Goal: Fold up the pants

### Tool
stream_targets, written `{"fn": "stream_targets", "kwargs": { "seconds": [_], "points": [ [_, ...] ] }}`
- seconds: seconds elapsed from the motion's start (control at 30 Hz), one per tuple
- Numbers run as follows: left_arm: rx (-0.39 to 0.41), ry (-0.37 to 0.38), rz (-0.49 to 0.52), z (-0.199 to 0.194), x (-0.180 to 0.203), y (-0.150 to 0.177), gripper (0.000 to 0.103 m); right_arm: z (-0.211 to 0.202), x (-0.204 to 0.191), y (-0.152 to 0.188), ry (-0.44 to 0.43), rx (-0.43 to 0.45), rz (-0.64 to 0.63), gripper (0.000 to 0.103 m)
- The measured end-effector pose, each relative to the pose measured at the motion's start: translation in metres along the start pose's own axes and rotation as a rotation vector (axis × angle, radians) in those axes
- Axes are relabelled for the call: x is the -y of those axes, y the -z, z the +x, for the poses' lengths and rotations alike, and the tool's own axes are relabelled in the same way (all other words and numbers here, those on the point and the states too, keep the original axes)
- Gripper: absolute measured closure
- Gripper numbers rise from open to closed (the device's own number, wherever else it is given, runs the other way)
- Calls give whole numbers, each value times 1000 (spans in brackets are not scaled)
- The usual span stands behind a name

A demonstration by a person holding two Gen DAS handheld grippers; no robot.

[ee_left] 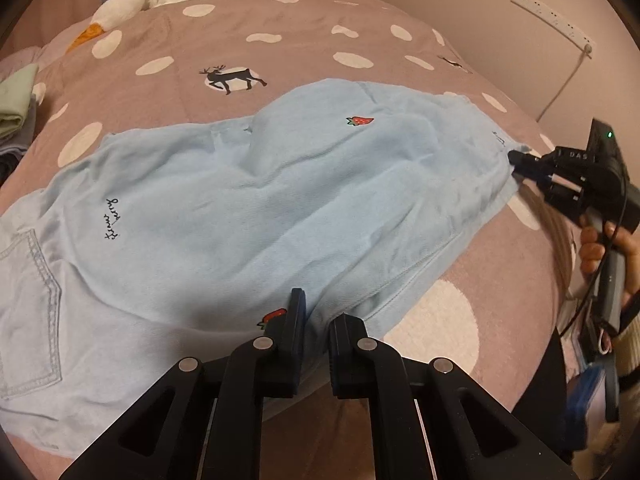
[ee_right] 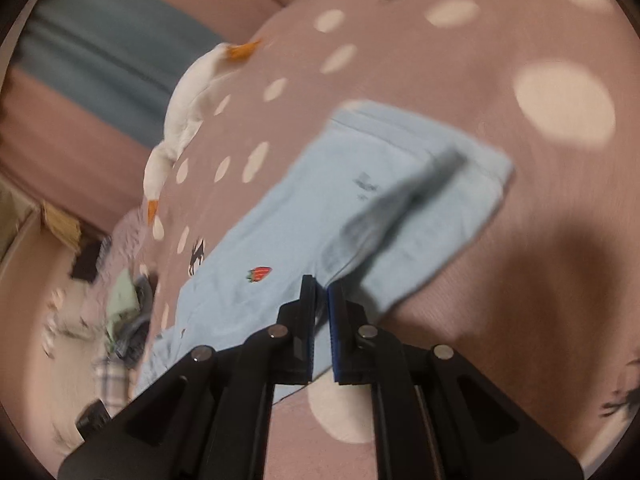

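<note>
- The light blue pants point(ee_left: 248, 208) lie spread across the bed point(ee_left: 304, 40), on its pink dotted cover.
- The left gripper point(ee_left: 316, 320) pinches the cloth at the pants' near edge, its jaws nearly closed.
- The right gripper point(ee_right: 321, 292) clamps a raised fold at a far corner of the pants.
- A white toy goose point(ee_right: 188, 104) rests along the bed's edge.

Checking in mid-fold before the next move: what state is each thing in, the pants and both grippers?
pants: light blue, spread on the bed, wrinkled, one part lying over another, fold not finished
left gripper: nearly closed, pinching the near hem
right gripper: nearly closed, clamped on the cloth's edge
plush goose: lying on the bed, untouched
</note>
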State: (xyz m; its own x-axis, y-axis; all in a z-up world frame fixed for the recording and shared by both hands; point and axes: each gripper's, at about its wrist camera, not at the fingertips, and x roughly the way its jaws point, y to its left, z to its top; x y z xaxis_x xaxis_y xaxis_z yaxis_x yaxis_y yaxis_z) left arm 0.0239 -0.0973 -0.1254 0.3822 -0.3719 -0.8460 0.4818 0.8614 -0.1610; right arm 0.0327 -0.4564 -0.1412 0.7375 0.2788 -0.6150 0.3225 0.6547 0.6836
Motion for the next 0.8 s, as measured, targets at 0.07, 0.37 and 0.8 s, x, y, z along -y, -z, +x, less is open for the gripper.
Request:
{"fn": "stream_targets", "kwargs": {
  "seconds": [0.07, 0.37, 0.8],
  "points": [
    [-1, -10, 4, 0, 1, 0, 96, 2, 3, 3, -27, 5, 57, 80],
    [-10, -49, 59, 2, 7, -3, 96, 3, 9, -14, 9, 61, 181, 64],
    [-14, -46, 59, 4, 7, -3, 96, -29, 16, -32, 166, 179, 67, 100]
  ]
}}
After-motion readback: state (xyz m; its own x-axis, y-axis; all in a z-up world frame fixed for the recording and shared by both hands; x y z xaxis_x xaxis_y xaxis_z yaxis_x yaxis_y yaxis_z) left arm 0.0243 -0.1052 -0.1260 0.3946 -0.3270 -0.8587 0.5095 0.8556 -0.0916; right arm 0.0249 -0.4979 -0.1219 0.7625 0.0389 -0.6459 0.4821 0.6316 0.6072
